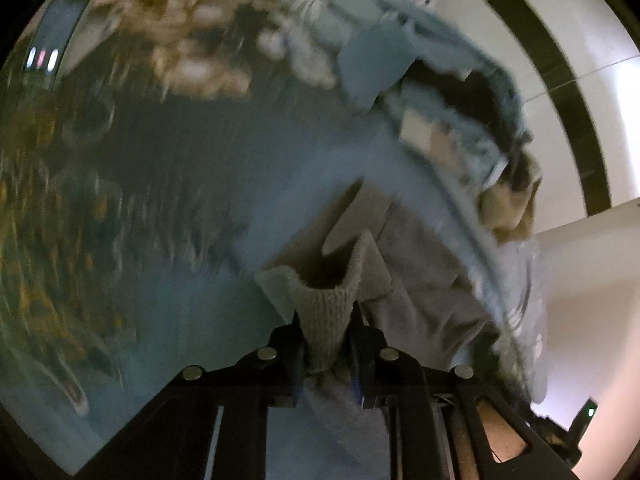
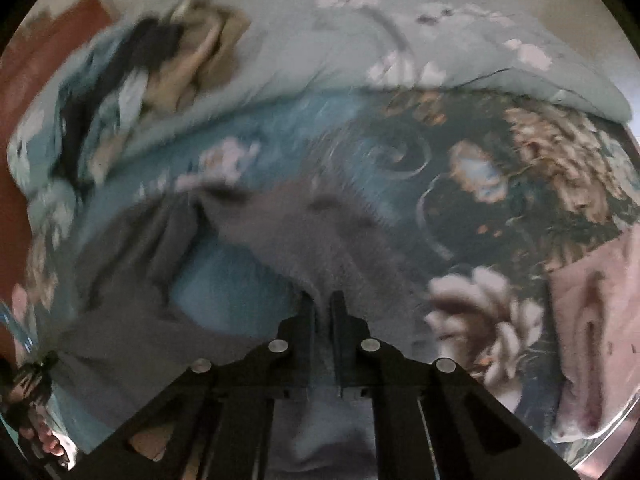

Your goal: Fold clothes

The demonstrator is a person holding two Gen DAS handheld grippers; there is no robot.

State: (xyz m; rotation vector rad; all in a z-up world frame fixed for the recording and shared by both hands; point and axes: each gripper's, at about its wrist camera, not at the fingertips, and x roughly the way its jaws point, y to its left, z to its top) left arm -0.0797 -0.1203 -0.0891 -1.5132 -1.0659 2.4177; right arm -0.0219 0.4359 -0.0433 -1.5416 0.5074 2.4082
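A grey knit garment [image 2: 304,236] lies spread over the floral bedspread [image 2: 520,200] and runs from both grippers. In the left wrist view its ribbed cuff [image 1: 326,308] sticks up between the fingers, with my left gripper [image 1: 326,320] shut on it and the rest of the grey cloth [image 1: 420,272] trailing right. My right gripper [image 2: 323,300] is shut on a fold of the same grey garment, which hangs down toward the lower left. Both views are blurred by motion.
A pile of other clothes [image 2: 160,68], dark, tan and light blue, sits at the bed's far left; that clothes pile [image 1: 472,128] is at the right in the left wrist view. A pink cloth [image 2: 592,320] lies at right. A pale duvet [image 2: 360,48] covers the back. White wall [image 1: 580,280] beyond.
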